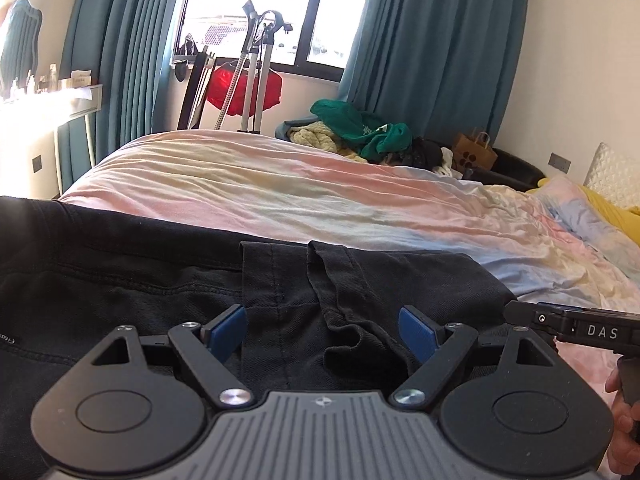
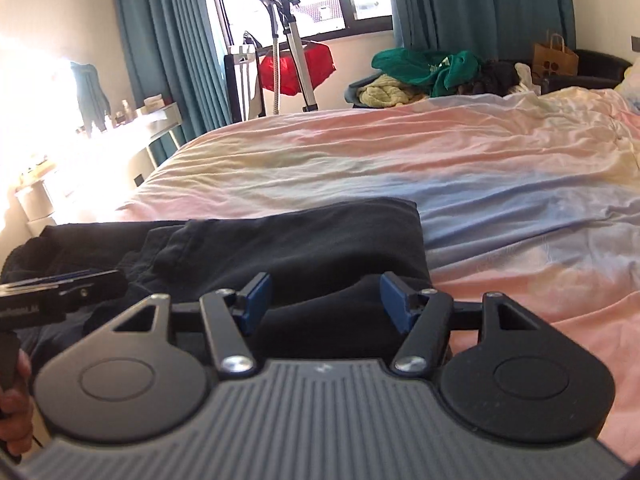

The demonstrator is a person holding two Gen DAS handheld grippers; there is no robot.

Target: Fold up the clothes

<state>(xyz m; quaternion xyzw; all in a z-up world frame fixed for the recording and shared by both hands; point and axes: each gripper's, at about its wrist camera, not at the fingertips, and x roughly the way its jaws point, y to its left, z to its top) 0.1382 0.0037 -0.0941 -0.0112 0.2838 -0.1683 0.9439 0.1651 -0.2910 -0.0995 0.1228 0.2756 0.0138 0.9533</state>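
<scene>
Black trousers (image 1: 160, 280) lie flat on the near part of the bed, with a folded cuff end (image 1: 340, 280) near the middle. My left gripper (image 1: 322, 334) is open, its blue pads just above the black cloth, holding nothing. In the right wrist view the same black trousers (image 2: 300, 236) lie folded with their right edge on the sheet. My right gripper (image 2: 326, 300) is open over the near right end of the cloth, holding nothing. Each gripper shows at the edge of the other's view: the right one (image 1: 580, 328) and the left one (image 2: 60, 292).
The bed has a pastel pink, yellow and blue sheet (image 1: 320, 192). A pile of green and cream clothes (image 1: 360, 132) lies beyond the far side, next to a paper bag (image 1: 474, 150). A garment steamer stand (image 1: 252, 80) and a red cloth stand by the window. A dressing table (image 1: 52, 100) is at the left.
</scene>
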